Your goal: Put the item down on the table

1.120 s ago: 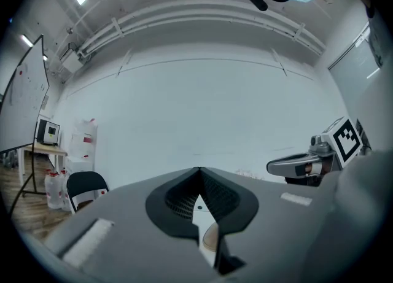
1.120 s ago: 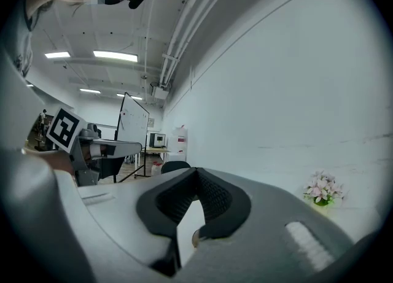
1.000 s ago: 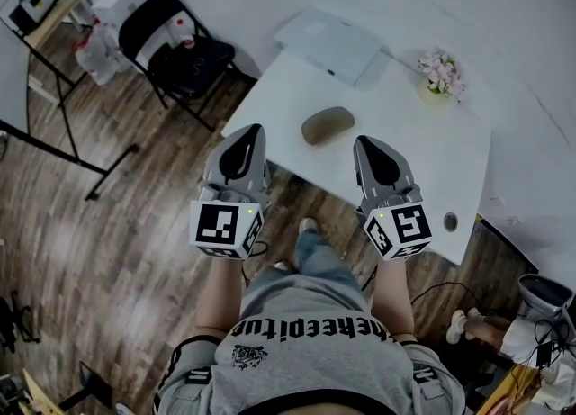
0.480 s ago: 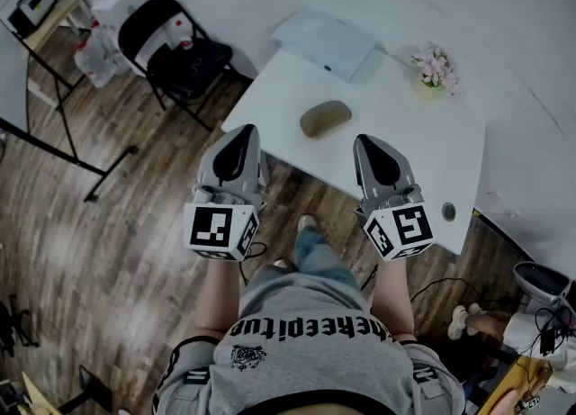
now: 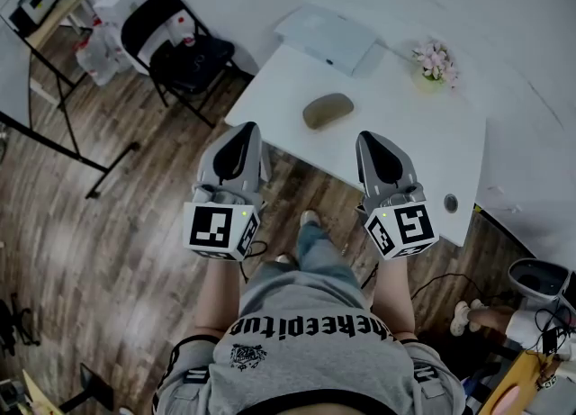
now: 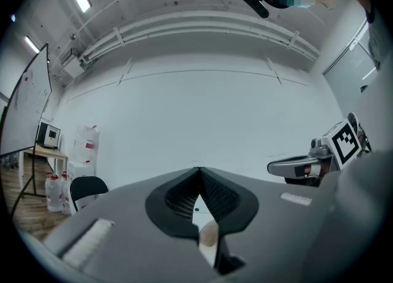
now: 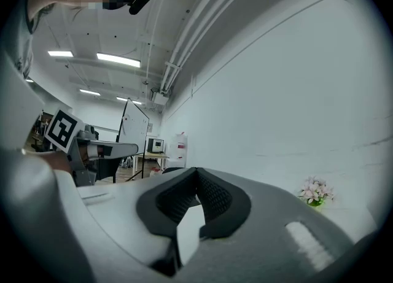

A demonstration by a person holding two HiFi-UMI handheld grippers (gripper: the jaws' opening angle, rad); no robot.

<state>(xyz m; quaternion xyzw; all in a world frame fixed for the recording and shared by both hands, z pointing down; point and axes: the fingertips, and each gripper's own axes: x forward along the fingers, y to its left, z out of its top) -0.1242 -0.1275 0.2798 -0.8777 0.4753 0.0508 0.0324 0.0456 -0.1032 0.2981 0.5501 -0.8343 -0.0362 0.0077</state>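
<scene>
An olive-brown oval item (image 5: 328,110) lies on the white table (image 5: 405,143), near its front edge. Both grippers hover over the wooden floor just short of that edge, and neither touches the item. My left gripper (image 5: 245,130) is shut and empty, to the item's near left. A sliver of the item (image 6: 207,236) shows through the slit below the left gripper's (image 6: 198,171) closed tips. My right gripper (image 5: 372,139) is also shut with nothing in it, to the item's near right. In the right gripper view, the right gripper's (image 7: 196,171) tips meet.
A closed white laptop (image 5: 326,37) lies at the table's far edge and a small pot of pink flowers (image 5: 436,62) at its far right. A small round object (image 5: 451,202) sits near the front right corner. A black folding chair (image 5: 180,53) stands left of the table.
The left gripper has drawn back slightly toward the person. The right gripper and the item have hardly shifted in view.
</scene>
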